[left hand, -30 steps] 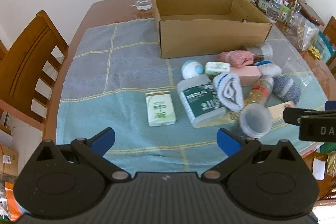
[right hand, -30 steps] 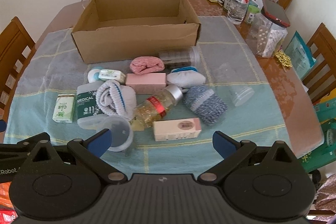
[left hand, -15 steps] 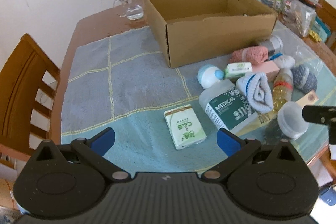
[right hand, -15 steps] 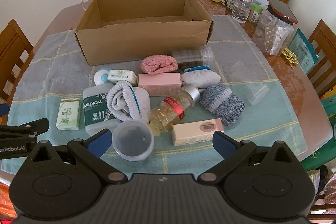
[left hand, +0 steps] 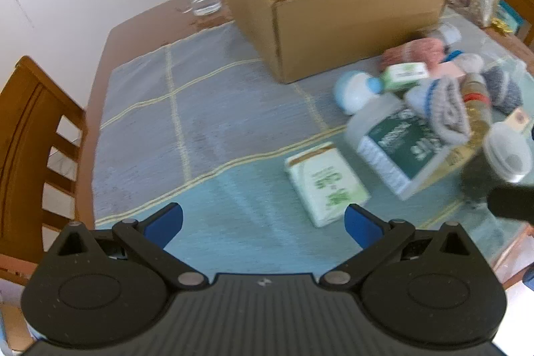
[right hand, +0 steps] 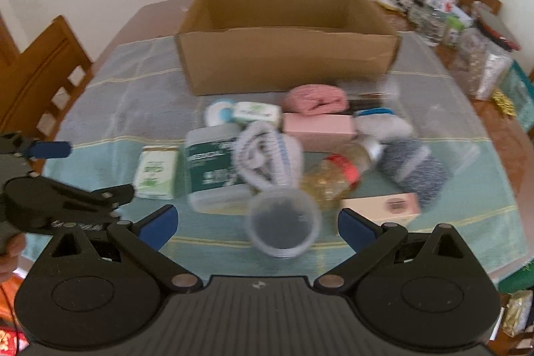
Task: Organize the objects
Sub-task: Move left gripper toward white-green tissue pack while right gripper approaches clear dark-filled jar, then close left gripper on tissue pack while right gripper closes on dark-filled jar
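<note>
Hovering: left tool (left hand: 263,221) and right tool (right hand: 258,227) both hang above the near edge of the bench (left hand: 133,22), short of the heap.
Left tool: jaws spread wide, empty; the green packet (left hand: 325,184) lies just ahead and to its right.
Right tool: jaws spread wide, empty; the clear cup (right hand: 283,227) lies on its side between the blue fingertips, not touched as far as the blur shows.
Box (right hand: 287,35): open cardboard, at the far side of the cloth (left hand: 200,109); no item shows inside it, though its floor is partly hidden.
Heap: medical bottle (right hand: 213,167), white sock (right hand: 267,157), pink box (right hand: 318,127), pink roll (right hand: 315,99), gold bottle (right hand: 333,175), grey sock (right hand: 414,167) and barcode box (right hand: 380,207) crowd together in front of the box, several touching or overlapping.
Stage: likely the very start; everything appears to lie outside the box.
Cup handling: light, thin and slippery, probably crushable; best pinched gently across the rim or side wall.
Packet handling: light, flat, fairly stiff; take it across the short sides.
Socks: soft, forgiving; grip the bulk in the middle.
Bottles: heavier, smooth and round; grip near the middle of the body, or they may roll or swing.
Risk: pulling one item may drag its neighbours.
</note>
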{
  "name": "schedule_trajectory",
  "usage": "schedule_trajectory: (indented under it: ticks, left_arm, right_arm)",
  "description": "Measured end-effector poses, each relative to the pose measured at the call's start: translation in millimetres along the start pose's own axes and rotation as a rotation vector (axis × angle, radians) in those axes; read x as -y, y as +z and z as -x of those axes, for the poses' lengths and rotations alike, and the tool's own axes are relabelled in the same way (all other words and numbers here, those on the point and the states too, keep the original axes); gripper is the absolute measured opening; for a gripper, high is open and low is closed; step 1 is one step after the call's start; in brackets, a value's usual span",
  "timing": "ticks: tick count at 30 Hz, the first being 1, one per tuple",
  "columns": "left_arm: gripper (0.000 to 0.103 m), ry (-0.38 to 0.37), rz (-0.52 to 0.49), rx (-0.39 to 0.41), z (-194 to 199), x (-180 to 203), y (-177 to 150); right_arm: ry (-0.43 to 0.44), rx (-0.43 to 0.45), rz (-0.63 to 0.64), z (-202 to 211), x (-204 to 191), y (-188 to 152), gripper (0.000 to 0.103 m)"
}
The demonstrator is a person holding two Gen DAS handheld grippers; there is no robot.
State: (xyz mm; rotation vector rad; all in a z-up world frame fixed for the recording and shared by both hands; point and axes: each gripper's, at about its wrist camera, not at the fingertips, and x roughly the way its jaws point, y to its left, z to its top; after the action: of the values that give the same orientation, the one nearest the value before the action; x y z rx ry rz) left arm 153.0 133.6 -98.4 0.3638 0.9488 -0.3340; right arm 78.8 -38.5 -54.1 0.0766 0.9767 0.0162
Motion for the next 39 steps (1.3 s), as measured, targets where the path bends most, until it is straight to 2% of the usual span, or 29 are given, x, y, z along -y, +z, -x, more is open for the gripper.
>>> schedule_trajectory:
  ticks: [4,10,32,39]
  left_arm:
    - [0.102,0.014,0.010,-0.006,-5,-11,0]
    - [0.102,-0.050,-0.014,-0.014,-7,-13,1]
    - [0.102,-0.137,-0.156,-0.005,-10,10,13]
    - [0.102,-0.203,-0.288,0.002,-20,16,16]
  right_arm:
    - [0.051,0.004,0.037,-3,-16,-1,0.103]
    - [0.069,-0.015,0.043,-9,-24,-4,0.103]
    - [0.022,-0.018,-0.022,-11,17,-19,0.103]
    - [-0.012,-0.073,-0.080,-33,37,-33,0.103]
